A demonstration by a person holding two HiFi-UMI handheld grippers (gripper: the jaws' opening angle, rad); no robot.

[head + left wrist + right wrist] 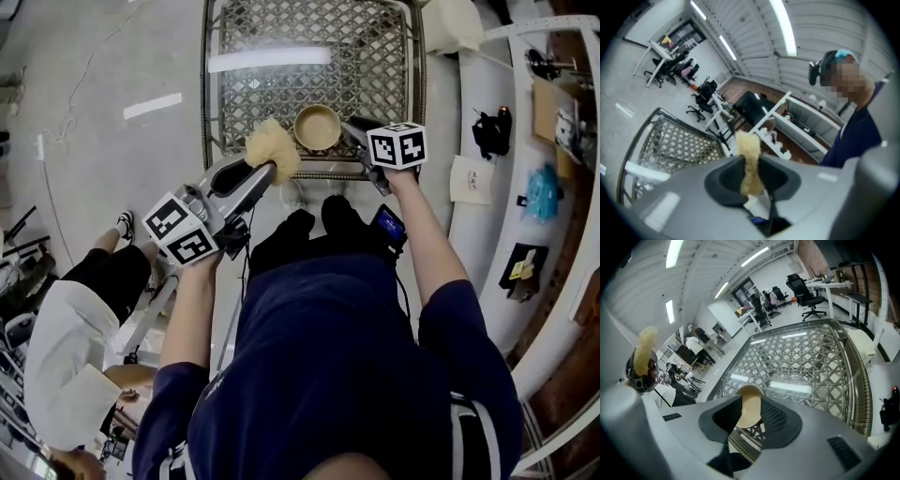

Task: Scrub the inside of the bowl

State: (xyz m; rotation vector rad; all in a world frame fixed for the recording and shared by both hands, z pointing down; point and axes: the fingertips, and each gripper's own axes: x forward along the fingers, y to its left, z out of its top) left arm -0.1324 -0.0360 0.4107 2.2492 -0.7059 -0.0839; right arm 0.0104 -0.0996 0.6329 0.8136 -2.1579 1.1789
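A tan bowl (318,127) is held at its rim above the near edge of the glass-topped lattice table (281,37), its inside facing up. My right gripper (352,127) is shut on that rim; in the right gripper view the bowl (749,409) stands on edge between the jaws. A fluffy yellow scrub sponge (273,148) sits just left of the bowl, apart from it, with my left gripper (267,169) shut on it. The left gripper view shows the sponge (749,161) sticking up between the jaws. The sponge (644,348) also appears at far left of the right gripper view.
The table's metal frame (206,84) runs down its left side. A white curved counter (487,216) with small items lies to the right. A seated person in white (66,347) is at lower left, and a stool (159,309) stands beside my left arm.
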